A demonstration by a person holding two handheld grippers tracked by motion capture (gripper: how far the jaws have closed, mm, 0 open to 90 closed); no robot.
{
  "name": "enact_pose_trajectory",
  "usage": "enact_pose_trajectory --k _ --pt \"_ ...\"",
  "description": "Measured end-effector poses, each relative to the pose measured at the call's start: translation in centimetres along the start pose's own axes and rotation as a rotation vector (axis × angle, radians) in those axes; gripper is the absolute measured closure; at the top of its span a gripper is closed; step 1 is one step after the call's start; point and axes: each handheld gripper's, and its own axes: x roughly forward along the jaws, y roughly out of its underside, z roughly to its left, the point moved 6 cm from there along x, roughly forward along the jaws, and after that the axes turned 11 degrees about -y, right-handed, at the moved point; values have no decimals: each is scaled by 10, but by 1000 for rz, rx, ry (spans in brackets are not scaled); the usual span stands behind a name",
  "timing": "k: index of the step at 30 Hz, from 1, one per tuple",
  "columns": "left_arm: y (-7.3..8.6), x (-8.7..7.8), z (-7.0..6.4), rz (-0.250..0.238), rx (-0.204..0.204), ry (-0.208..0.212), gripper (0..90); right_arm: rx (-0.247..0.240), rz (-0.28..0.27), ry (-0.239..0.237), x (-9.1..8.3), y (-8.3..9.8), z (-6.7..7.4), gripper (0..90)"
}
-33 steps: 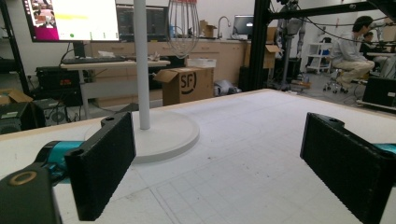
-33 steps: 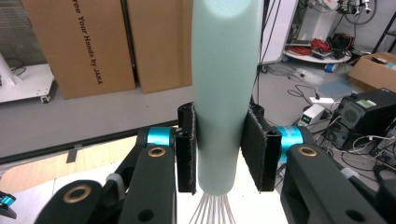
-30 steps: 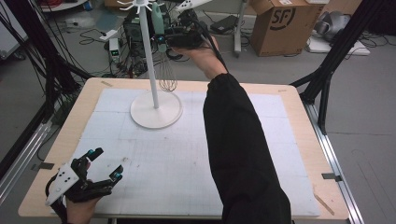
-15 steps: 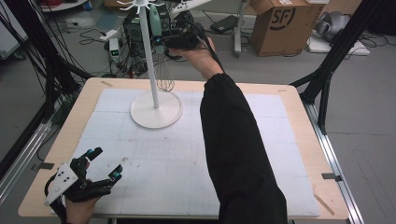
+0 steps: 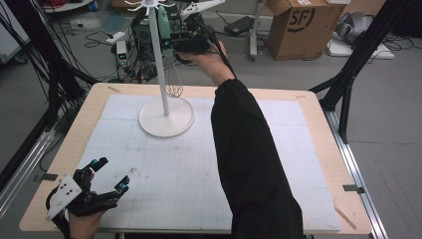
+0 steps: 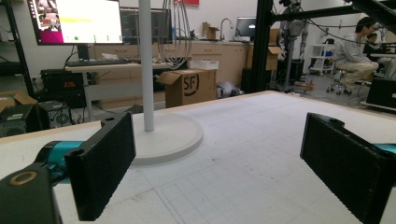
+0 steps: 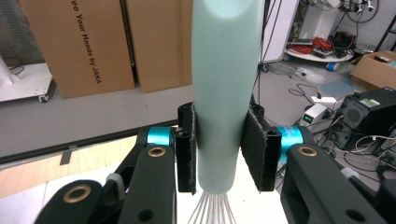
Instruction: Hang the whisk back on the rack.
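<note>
Two claws are seen at work, and only one is loaded. High in the upper middle of the high view, the right claw [image 5: 181,47] is held closed on the pale green handle of a whisk [image 5: 172,79], whose wire loops hang down just beside the white pole of the hook stand [image 5: 165,115]. In the right gripper view the handle [image 7: 224,93] is pinched squarely between both black pads [image 7: 187,149], upright, with the wires fanning out below the jaws; a grip low on the handle appears to have been chosen so that the top end is left free for a hook. The whisk is thus carried in the air, clear of the counter [image 5: 298,124], near the stand's ring of hooks [image 5: 147,6] at the top edge of the frame. Whether its end already rests on a hook cannot be told. The long reach of the black sleeve [image 5: 249,164] across the middle of the frame is explained by the stand being set toward the far side. At the lower left, the left claw [image 5: 107,175] is kept open and empty, low over the white mat, with nothing between its jaws in the left gripper view; it seems parked there so that the path is left clear.
</note>
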Motion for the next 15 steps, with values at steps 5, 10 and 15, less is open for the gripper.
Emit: enact_pose_trajectory --k 5,10,15 --pt "0 0 -1 2 5 1 108 0 0 -4 -2 1 0 683" --pt "0 -1 0 0 2 0 108 -3 -2 3 -3 1 -1 683" --pt "0 -2 0 -1 3 -3 108 4 -4 5 -2 2 0 682"
